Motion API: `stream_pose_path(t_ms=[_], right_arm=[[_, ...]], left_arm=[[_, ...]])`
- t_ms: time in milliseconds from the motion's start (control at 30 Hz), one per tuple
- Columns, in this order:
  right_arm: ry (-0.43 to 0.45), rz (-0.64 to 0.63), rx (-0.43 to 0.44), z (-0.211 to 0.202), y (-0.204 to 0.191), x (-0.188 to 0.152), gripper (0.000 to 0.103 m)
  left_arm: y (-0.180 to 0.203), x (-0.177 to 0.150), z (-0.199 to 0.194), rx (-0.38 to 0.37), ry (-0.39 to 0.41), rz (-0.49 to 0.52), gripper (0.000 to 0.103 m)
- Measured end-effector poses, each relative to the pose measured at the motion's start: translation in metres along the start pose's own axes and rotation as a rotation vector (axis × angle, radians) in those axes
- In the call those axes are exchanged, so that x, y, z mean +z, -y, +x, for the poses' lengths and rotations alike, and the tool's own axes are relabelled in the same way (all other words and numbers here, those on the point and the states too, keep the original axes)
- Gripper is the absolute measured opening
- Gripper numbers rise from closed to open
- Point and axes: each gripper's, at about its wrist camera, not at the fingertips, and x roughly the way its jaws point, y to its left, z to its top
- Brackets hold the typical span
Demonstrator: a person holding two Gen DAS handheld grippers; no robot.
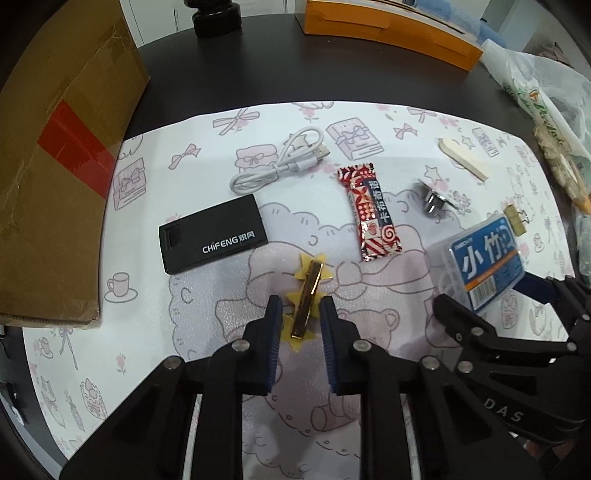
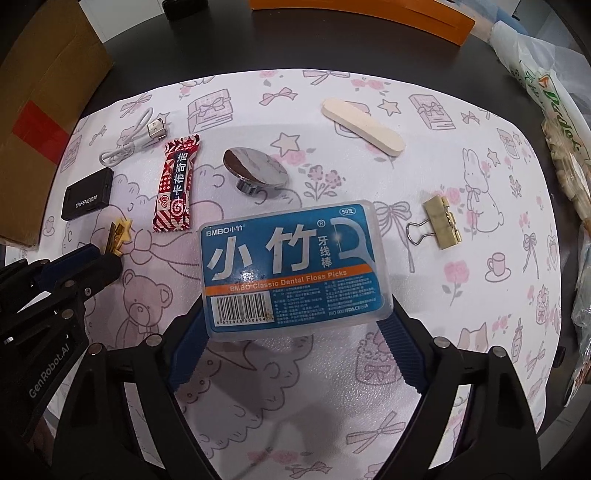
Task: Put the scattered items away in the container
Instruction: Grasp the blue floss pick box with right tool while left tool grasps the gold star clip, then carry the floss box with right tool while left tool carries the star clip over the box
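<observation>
Cardboard box cut off at left edge. Orange box cut off on top. Small print on floss box too tiny to read.

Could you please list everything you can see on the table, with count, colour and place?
Floss pick box: one, blue label, lifted between the right fingers.
Hair clip: one, gold with yellow stars, on the mat between the left fingers.
Candy wrapper: one, red and white, mat centre.
Cable: one, white, coiled, far side of mat.
Black case: one, mat's left.
Metal knob: one, chrome, beyond the box.
Nail file: one, beige, far right.
Binder clip: one, gold, right.
Cardboard box: one, brown, left.
Orange box: one, far edge.
Left gripper: open.
Right gripper: shut on the box.
</observation>
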Motion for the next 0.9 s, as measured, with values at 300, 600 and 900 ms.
stream_pose_path(t_ms=[300, 600, 900], right_arm=[[-0.005, 0.020, 0.037, -0.001, -0.006, -0.004, 0.087], [0.033, 0.015, 0.038, -0.021, -0.021, -0.006, 0.087], [0.112, 0.000, 0.030, -0.068, 0.004, -0.017, 0.087]], left_arm=[[-0.020, -0.023, -0.015, -0.028, -0.008, -0.018, 0.020], [-0.009, -0.011, -0.018, -0.027, 0.019, -0.028, 0.020], [-0.010, -0.001, -0.049, -0.030, 0.086, -0.037, 0.020]])
